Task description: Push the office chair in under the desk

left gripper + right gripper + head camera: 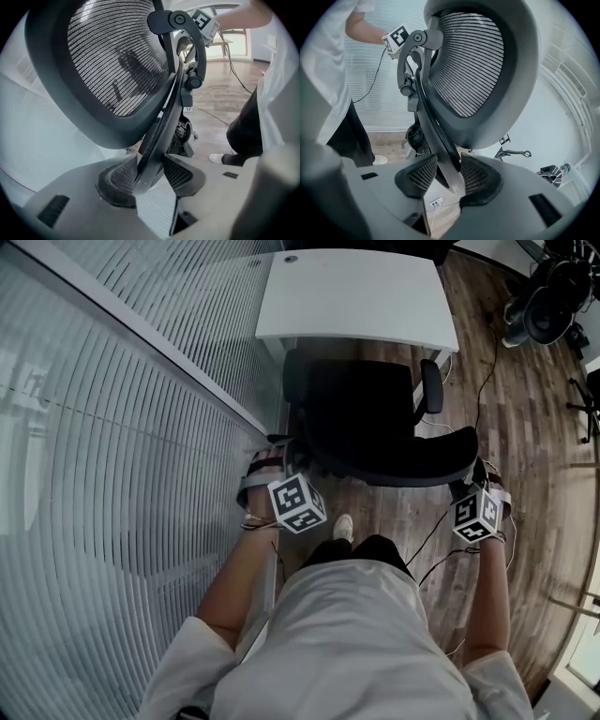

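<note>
Head view has the chair [366,418] sitting right in front of the desk [356,296]. The desk is at 12 o'clock from it and the seat front is about level with the desk's near edge, so not tucked in yet imo. The left gripper [149,180] is clamped on the backrest [112,65] rim on the chair's 9 o'clock side. The right gripper [449,180] is clamped on the rim at the 3 o'clock side. Both gripper views show the pads squeezing that thin black edge, with nothing else between them.

Stuff that could go sideways from here:

- The right armrest [431,385] looks really close to the desk's end at 1 o'clock. If the push isn't straight, it'd probably catch there and the chair would swivel rather than roll in.
- I can't tell if the armrests clear the underside of the desktop. If they don't, they hit the edge and shove the desk.
- Both grips are high up on a thin curved rim. Push hard and I'd guess the pads slide off, or the backrest just reclines instead of the chair rolling.
- An uneven push spins the chair toward the glass wall [112,474] at 9 o'clock, which is near on that side.
- There's a cable [483,362] on the floor at 3 o'clock, plus the grippers' own wires [433,535] hanging by the person's shoe [344,527]. The chair base or a foot could snag one.
</note>
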### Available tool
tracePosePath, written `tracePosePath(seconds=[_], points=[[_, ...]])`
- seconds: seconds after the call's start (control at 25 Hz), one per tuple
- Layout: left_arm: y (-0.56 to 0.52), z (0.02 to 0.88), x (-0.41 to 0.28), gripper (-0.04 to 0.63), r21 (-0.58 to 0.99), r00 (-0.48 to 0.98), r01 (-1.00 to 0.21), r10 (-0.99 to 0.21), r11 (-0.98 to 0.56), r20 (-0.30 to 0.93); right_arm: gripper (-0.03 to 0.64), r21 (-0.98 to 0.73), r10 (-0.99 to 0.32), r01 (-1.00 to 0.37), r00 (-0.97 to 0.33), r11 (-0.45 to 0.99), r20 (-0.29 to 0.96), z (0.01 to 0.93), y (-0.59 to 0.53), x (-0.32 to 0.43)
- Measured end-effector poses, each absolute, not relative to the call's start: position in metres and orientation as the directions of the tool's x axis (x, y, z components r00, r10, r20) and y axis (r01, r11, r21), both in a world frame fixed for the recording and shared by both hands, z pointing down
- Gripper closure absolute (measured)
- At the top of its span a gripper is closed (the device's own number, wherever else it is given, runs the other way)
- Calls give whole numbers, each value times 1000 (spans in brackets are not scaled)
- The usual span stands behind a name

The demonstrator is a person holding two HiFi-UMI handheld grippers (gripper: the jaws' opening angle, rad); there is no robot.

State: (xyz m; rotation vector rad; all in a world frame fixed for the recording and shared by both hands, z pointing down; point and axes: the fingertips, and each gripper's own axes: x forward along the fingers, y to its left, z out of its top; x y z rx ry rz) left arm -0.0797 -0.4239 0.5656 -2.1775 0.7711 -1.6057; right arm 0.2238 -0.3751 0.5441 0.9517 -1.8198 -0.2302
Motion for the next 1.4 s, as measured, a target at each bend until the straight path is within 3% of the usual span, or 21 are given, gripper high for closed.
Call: tracePosePath(seconds=[1.4], points=[[-554,580,-80,405,-550,186,-267,-602,-791,776,448,554,-714,-516,-176,653,677,557,-499,223]])
